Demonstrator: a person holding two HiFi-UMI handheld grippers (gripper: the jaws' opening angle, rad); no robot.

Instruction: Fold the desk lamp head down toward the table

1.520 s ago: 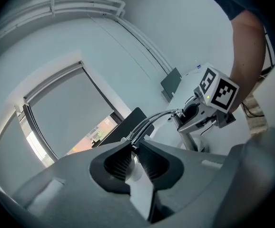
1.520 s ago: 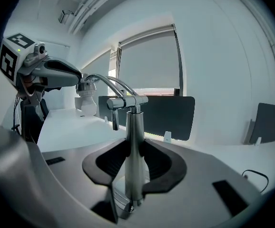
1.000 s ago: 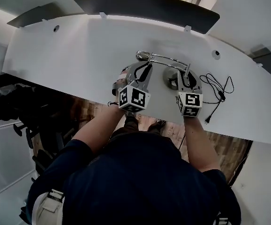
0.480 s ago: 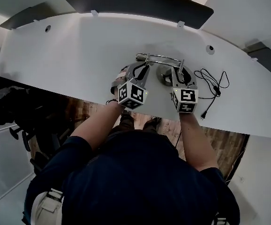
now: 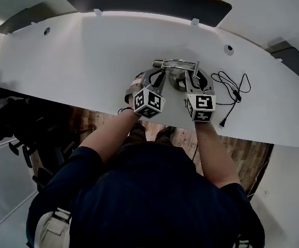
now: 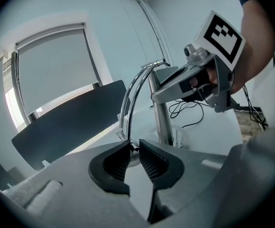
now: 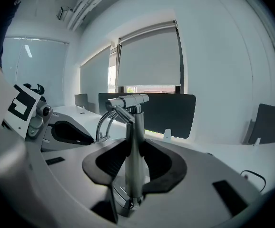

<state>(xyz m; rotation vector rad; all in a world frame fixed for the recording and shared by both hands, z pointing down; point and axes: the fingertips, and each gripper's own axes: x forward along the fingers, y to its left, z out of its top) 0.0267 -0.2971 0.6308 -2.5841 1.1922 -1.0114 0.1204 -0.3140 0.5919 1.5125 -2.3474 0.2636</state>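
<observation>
A chrome desk lamp (image 5: 176, 64) stands on the white desk (image 5: 87, 56) on a round base (image 5: 179, 82). In the right gripper view my right gripper (image 7: 135, 151) is shut on its upright post (image 7: 136, 141), below the hinge bar (image 7: 128, 100). The lamp's curved twin-rod arm (image 6: 133, 99) arcs down from the hinge to my left gripper (image 6: 132, 145), whose jaws are shut on the arm's low end. In the head view the left gripper (image 5: 158, 70) is left of the post and the right gripper (image 5: 193, 79) is over the base.
A black power cable (image 5: 233, 89) with its plug lies coiled on the desk to the right of the lamp. A dark divider panel (image 5: 149, 1) runs along the desk's far edge. The person's legs and a wood floor show below the near edge.
My left gripper has gone down with the end of the lamp arm, so the arm now bends lower toward the desk. The right gripper has kept still on the post.
</observation>
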